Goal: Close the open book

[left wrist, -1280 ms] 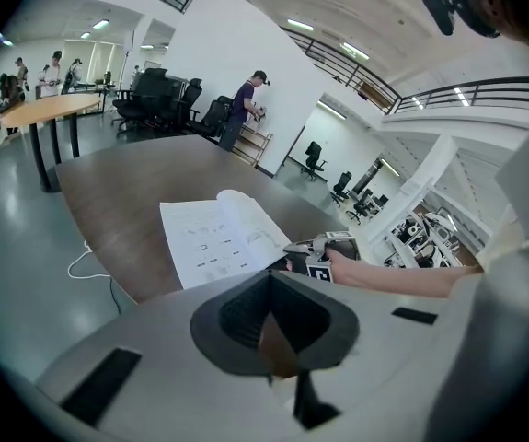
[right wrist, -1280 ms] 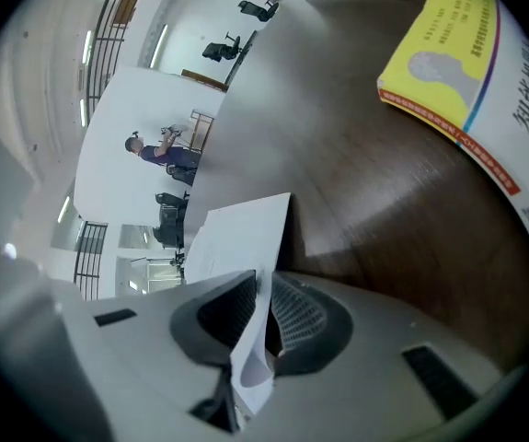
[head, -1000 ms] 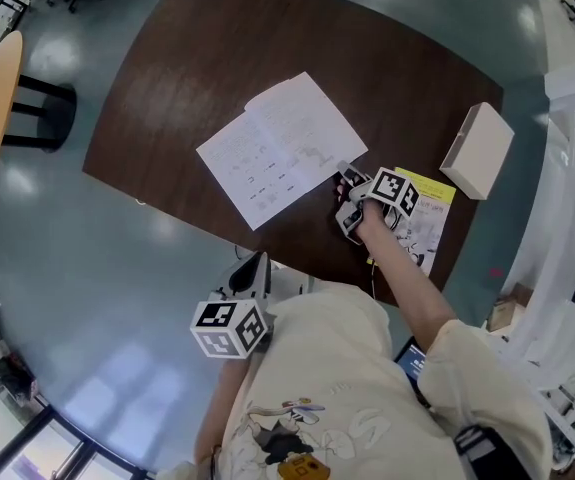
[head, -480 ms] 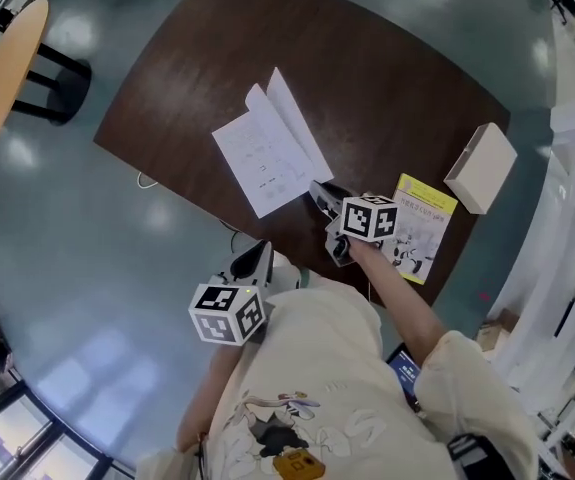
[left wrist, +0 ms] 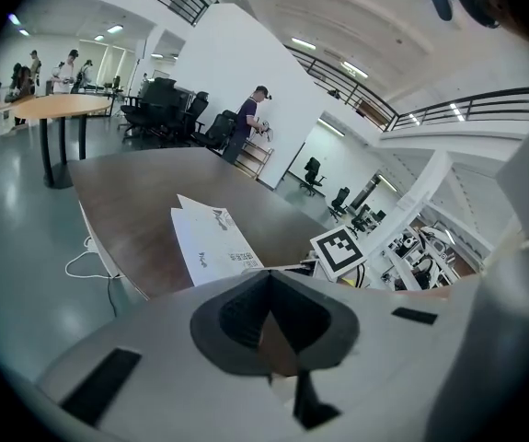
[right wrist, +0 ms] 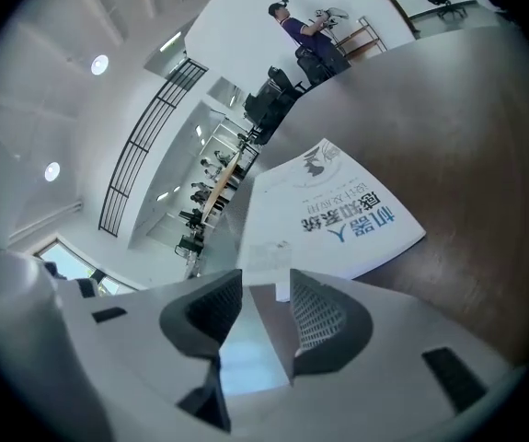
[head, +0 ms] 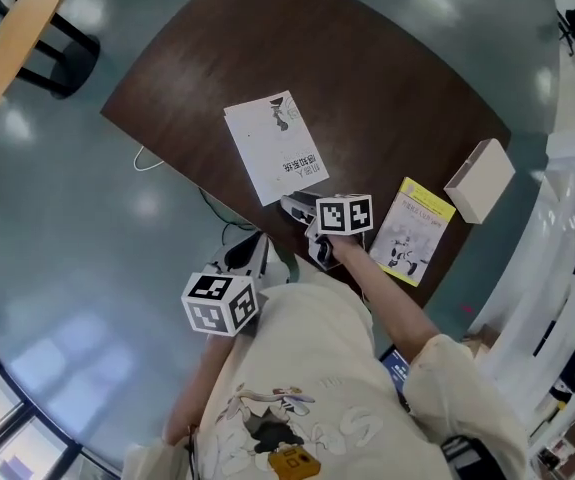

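The book (head: 275, 146) lies closed on the dark brown table (head: 387, 78), its white cover with printed characters facing up. The same closed book shows in the left gripper view (left wrist: 211, 245) and in the right gripper view (right wrist: 333, 212). My right gripper (head: 293, 206) sits just past the book's near corner; its jaws have just been opening and stand open (right wrist: 266, 288) with nothing between them. My left gripper (head: 251, 256) hangs off the table's near edge, in front of my chest, with its jaws together (left wrist: 269, 288) and empty.
A yellow booklet (head: 413, 230) lies right of my right gripper, and a white box (head: 479, 180) sits near the table's right edge. A white cable (head: 148, 158) trails on the floor at the table's left corner. A round wooden table (head: 17, 23) stands far left.
The open book's right half swung over to the left and now lies closed. My right gripper moved left along the table's edge, let go of the page and opened. The left gripper barely shifted.
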Available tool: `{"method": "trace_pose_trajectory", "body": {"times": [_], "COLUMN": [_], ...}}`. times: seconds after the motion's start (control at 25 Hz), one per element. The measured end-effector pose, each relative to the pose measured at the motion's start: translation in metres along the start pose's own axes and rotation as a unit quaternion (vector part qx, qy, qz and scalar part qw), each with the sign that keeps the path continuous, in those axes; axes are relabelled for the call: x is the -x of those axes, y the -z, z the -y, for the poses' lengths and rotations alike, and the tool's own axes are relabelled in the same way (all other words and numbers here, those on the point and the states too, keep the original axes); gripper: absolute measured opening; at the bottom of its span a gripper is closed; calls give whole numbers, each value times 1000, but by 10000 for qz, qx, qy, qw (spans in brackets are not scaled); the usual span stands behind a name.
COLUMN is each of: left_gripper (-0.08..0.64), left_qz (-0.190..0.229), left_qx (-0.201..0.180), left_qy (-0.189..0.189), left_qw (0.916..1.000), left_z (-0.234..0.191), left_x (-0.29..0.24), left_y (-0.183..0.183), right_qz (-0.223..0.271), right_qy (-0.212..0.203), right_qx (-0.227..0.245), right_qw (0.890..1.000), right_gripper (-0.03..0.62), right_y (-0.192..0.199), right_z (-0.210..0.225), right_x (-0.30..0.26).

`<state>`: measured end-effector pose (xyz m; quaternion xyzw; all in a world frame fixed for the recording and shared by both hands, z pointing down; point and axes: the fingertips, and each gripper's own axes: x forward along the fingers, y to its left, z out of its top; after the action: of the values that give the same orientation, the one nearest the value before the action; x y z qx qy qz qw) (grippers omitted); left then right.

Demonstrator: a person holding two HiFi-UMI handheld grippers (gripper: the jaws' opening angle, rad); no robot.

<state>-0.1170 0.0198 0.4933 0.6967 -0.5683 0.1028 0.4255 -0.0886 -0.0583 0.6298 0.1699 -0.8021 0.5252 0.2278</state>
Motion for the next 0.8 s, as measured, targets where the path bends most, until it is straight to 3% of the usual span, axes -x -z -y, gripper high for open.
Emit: {"method": "trace_pose_trajectory", "body": {"times": [0.2,0.28,0.4,0.56,0.8], "left_gripper": [6,6,6,6,6], "left_qz": [103,171,266,307,376], "left_qx": [81,79,47,74,-146], "left_qy": [108,156,235,336,419], "left_qw": [9999,9997,9994,9989,9983], "left_z": [-3,-3,-2,-2,-6], "left_x": [6,7,13,22,39], "left_y": [1,0,-5,-2,-1], "right_qz": [97,301,646,1160,1523], "right_qy": [-256,-266,46,507,647], "right_qx": [173,358,728,1098,1195], "right_qw": [9995,9985,9952,9859,9789], "right_gripper": [156,104,14,6,6], "right_y": [-5,-13,-24,-29,-14], "right_z": [-39,-54,-74,-99,-131], "right_x": [17,28,48,72,76]}}
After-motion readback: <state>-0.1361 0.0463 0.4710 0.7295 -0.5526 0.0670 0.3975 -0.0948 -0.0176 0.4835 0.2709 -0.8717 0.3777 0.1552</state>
